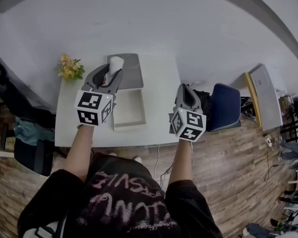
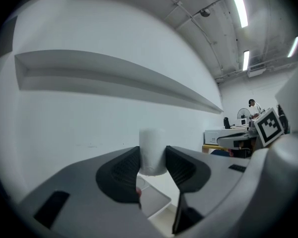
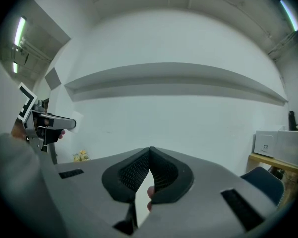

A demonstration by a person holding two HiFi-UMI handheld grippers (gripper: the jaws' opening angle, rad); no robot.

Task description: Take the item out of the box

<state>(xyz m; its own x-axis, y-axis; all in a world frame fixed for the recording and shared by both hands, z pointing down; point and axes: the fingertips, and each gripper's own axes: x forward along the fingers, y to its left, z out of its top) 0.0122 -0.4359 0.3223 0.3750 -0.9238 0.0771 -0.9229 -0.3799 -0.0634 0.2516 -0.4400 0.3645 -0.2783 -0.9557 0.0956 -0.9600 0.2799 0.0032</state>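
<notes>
Overhead, the head view hides most of the item [image 1: 116,63]: only its pale rounded top shows past the left gripper [image 1: 113,69], raised above the grey lid [image 1: 133,73] at the far end of the open box [image 1: 129,126] on the white bench [image 1: 161,83]. What kind of thing it is cannot be made out there. The left gripper view settles the grip. Its fingers [image 2: 123,171] stand partly apart, clamped on either side of the item's lower end, a plain white cylinder, with a corner of the box blurred below. The right gripper [image 1: 183,88] hangs over the bench's near right edge, well apart from the box. The right gripper view shows its fingers [image 3: 131,170] meeting at the tips with nothing between them. At that view's far left it catches the other gripper side-on with the item, and yellow flowers [image 3: 80,156] low down.
</notes>
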